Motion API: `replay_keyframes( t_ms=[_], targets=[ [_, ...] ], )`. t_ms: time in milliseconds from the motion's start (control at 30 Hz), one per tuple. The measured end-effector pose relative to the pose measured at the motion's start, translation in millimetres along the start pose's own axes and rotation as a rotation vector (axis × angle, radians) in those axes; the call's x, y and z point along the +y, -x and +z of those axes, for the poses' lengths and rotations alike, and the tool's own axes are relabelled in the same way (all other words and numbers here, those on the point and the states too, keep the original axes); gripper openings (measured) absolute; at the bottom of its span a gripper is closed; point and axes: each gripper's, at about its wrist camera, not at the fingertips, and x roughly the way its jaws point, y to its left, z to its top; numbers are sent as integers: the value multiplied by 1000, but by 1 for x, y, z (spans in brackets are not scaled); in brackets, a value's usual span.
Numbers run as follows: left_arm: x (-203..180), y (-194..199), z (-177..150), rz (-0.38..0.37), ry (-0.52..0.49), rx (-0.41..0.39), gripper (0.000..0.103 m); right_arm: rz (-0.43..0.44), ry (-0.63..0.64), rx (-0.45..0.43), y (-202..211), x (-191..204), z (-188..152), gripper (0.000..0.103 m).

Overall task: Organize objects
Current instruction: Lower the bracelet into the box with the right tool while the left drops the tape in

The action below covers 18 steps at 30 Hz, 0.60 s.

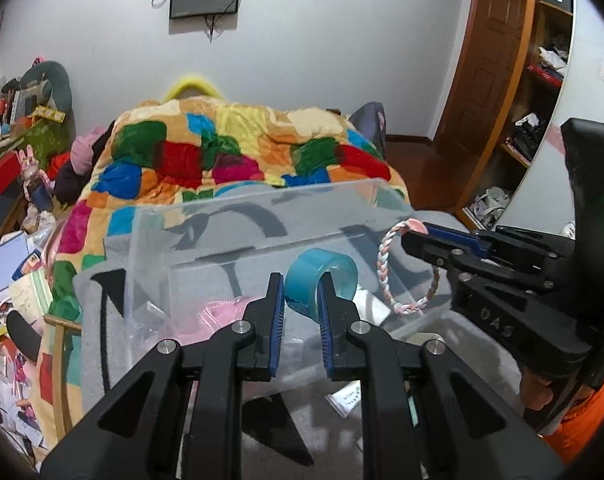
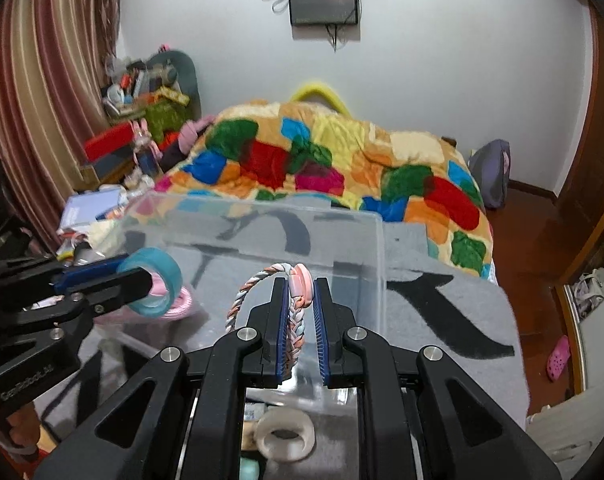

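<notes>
My left gripper [image 1: 301, 294] is shut on a blue tape roll [image 1: 322, 278], one finger through its hole, held above the clear plastic box [image 1: 238, 216]. The roll also shows in the right wrist view [image 2: 154, 282]. My right gripper [image 2: 301, 292] is shut on a pink-and-white braided bracelet [image 2: 298, 312], over the box's near right part [image 2: 366, 232]. In the left wrist view the bracelet [image 1: 386, 268] hangs from the right gripper [image 1: 416, 234]. A pink item [image 1: 218, 312] lies inside the box.
The box stands on a grey blanket with black marks [image 2: 442, 304] on a bed, beyond it a colourful quilt [image 1: 230, 152]. A clear tape roll [image 2: 284, 434] lies below my right gripper. Cluttered shelves [image 1: 18, 120] at left, a wooden wardrobe [image 1: 522, 80] at right.
</notes>
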Motion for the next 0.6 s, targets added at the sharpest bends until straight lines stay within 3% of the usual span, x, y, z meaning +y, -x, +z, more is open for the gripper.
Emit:
replay_keyframes(
  t_ms=[200,267,300,333,467,600],
  targets=[
    [-4,-10,-6,50,-37,13,16,-25,46,116,-27,5,-12,11],
    [-8,-9,-7,47,-53,16,21,-24,61,135,-27,7,-15,11],
    [-9,-8,-8,47,-60,16,29,-27,69,137,-25,8,-16,13],
    [-11,-6,-9,49,-68,14,35,-30,75,137,-23,9,-16,16],
    [-18,7,-12,38,-95,-11,43,1,95,132,-5,9,-18,45],
    [-25,24,-15,33,-113,-38,57,-3,128,83,18,11,-22,49]
  ],
)
